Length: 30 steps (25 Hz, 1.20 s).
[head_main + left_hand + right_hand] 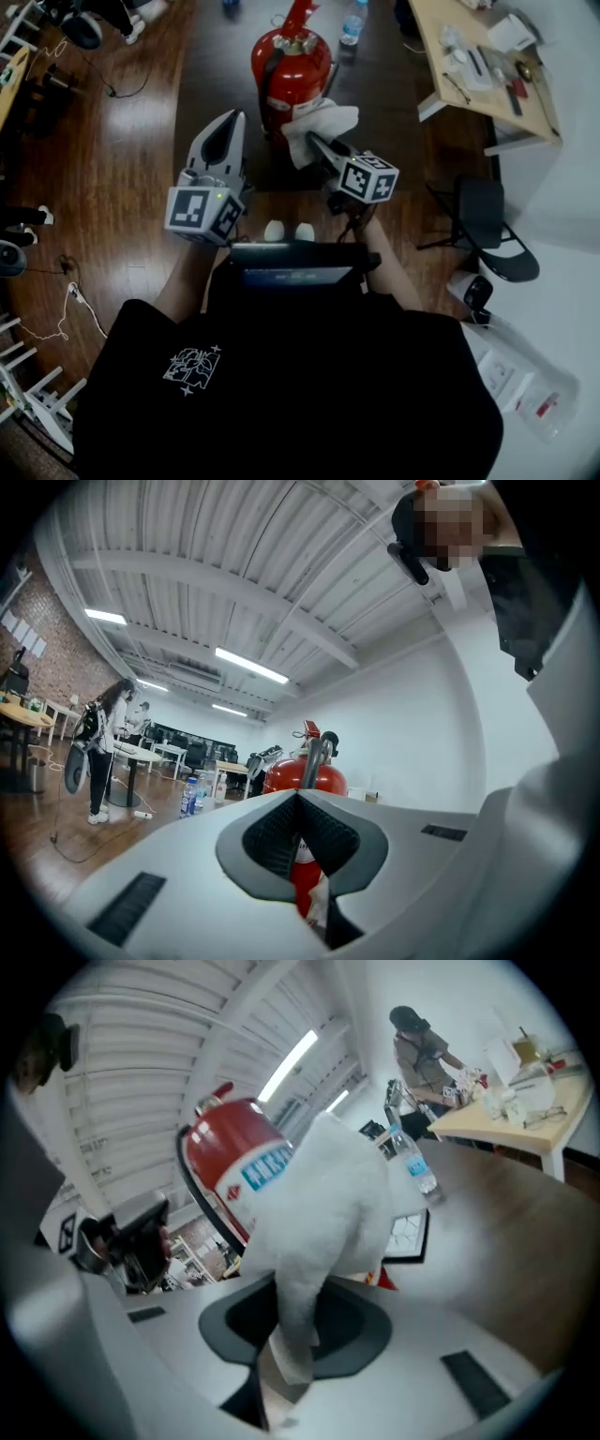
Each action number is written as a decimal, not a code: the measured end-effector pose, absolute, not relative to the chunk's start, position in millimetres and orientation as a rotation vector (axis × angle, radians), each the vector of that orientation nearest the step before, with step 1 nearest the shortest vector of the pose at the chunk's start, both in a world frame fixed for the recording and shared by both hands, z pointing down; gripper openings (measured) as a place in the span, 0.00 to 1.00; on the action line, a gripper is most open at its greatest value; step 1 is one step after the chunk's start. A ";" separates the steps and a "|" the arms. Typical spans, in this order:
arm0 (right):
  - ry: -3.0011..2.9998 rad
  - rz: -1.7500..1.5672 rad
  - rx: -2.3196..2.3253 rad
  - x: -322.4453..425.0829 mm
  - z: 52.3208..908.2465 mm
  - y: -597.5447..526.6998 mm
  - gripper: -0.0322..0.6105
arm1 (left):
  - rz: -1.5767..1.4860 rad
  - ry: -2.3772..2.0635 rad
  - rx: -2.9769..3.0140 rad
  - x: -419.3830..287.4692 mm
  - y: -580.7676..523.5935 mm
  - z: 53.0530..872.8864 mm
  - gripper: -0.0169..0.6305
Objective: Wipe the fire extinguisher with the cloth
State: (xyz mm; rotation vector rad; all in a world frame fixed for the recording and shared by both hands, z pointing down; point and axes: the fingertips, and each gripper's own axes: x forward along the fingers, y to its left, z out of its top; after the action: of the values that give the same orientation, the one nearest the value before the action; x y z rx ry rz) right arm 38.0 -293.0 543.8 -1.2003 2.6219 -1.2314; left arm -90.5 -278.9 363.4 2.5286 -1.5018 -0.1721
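Both shut: my right tongs [315,142] are pinching the cloth [325,121] beside the fire extinguisher [291,66]; I am holding the left tongs [234,115] empty.

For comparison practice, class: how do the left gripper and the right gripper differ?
The left gripper is shut on nothing; the right gripper is shut on the white cloth. The right gripper holds it at the fire extinguisher; the left gripper is apart from that. Both are shut.
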 end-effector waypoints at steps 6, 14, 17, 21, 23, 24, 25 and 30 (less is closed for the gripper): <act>2.603 -0.651 -1.165 91.2 356.5 -310.2 0.21 | -0.159 -1.518 2.517 -91.4 -276.2 365.8 0.03; 2.837 -0.127 -1.375 68.0 326.2 -353.0 0.21 | -0.149 -1.524 2.493 -91.2 -273.4 368.5 0.03; 2.911 -0.108 -1.400 61.4 357.7 -346.1 0.21 | -0.152 -1.520 2.511 -89.5 -273.7 367.2 0.03; 3.108 -0.202 -1.397 56.9 441.8 -331.8 0.21 | -0.163 -1.524 2.524 -88.8 -272.7 363.5 0.03; 3.169 -0.257 -1.373 50.6 482.5 -330.2 0.21 | -0.157 -1.522 2.526 -89.3 -271.9 362.8 0.03; 3.178 -0.289 -1.367 50.8 496.6 -331.1 0.21 | -0.160 -1.521 2.528 -89.0 -271.7 361.6 0.03; 3.195 -0.311 -1.370 52.3 508.2 -332.1 0.21 | -0.160 -1.518 2.529 -88.9 -271.3 361.0 0.03; 3.301 -0.340 -1.375 53.7 540.4 -331.6 0.21 | -0.159 -1.496 2.532 -88.3 -271.0 364.2 0.03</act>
State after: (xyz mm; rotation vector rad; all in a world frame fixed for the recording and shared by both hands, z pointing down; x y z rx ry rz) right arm 53.7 -331.6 540.4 -1.3751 3.3010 -0.3396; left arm -88.3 -271.0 364.2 2.5322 -1.4959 -0.1588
